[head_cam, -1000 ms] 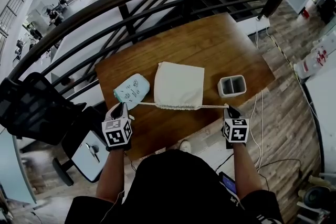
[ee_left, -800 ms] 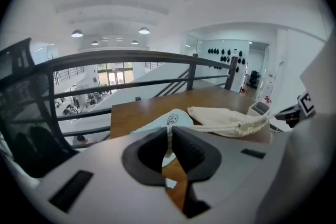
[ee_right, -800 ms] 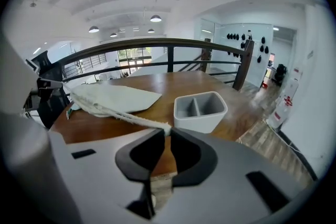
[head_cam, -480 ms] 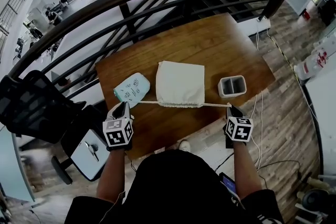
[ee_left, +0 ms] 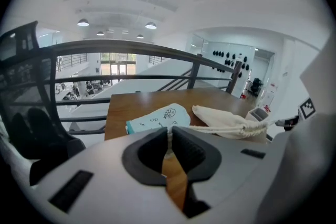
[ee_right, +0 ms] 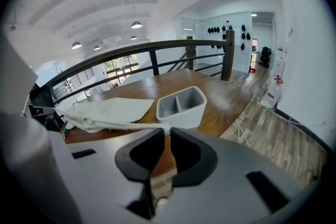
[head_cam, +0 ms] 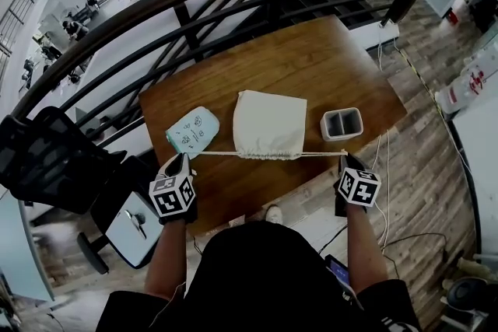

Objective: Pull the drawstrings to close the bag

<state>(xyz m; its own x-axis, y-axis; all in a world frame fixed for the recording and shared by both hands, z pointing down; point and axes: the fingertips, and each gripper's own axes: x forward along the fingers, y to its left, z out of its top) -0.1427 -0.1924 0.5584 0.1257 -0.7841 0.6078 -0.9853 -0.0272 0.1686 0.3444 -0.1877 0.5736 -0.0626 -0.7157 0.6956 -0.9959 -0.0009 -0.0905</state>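
**A:** Step in hand?

**B:** Cinching the cream cloth drawstring bag (head_cam: 270, 124), lying flat mid-way across the brown wooden table (head_cam: 311, 66). Left gripper (head_cam: 180, 161) and right gripper (head_cam: 348, 159) each clamped on an end of the white cord (head_cam: 214, 154). Best pulled outward evenly and low, without dragging the bag.

**A:** Anything particular to one view?

**B:** Only from the head view: bunched mouth, taut cord both ways. Only from the gripper views: cord pinched at the very jaw tips.

On the table (head_cam: 311, 66) a bag (head_cam: 268, 124) lies centred, a pouch (head_cam: 192, 130) just left, a divided box (head_cam: 341, 124) right; its drawstring (head_cam: 218, 154) stretches sideways along the near edge.
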